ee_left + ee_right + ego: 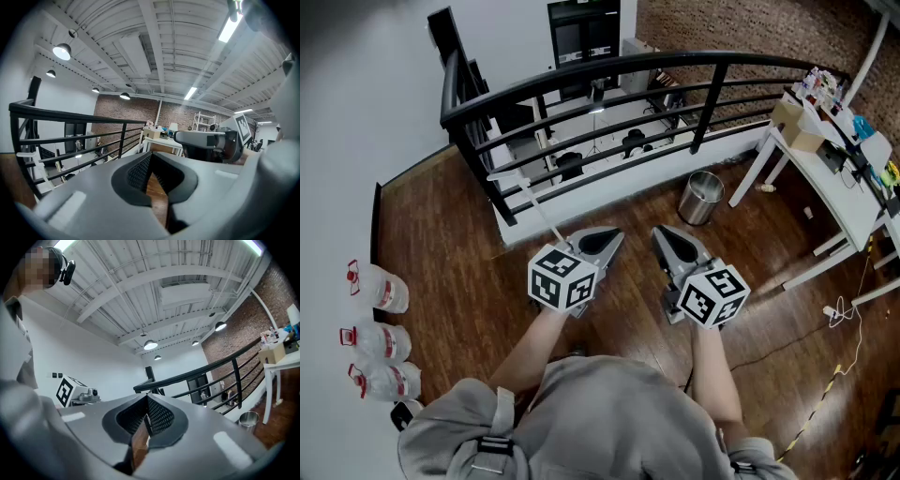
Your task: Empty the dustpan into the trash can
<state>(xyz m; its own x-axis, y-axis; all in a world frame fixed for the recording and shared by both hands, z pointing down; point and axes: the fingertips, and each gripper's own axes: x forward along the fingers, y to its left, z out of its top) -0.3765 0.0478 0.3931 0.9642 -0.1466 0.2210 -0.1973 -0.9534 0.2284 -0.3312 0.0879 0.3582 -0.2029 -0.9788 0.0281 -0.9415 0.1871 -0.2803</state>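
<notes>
The steel trash can [701, 198] stands on the wood floor by the railing foot, ahead and to the right of both grippers; it also shows low in the right gripper view [248, 419]. No dustpan is plainly in view. A thin white rod [532, 199] slants against the railing base just beyond the left gripper; what it belongs to I cannot tell. My left gripper [614, 236] and right gripper [661, 232] are held side by side at chest height, both shut with nothing between the jaws. The closed tips show in the left gripper view [151, 157] and the right gripper view [146, 399].
A curved black railing [609, 70] closes off the floor ahead, with a lower level beyond it. A white table [853, 202] crowded with items stands at the right, with cables on the floor near it. Three water bottles [380, 291] line the left wall.
</notes>
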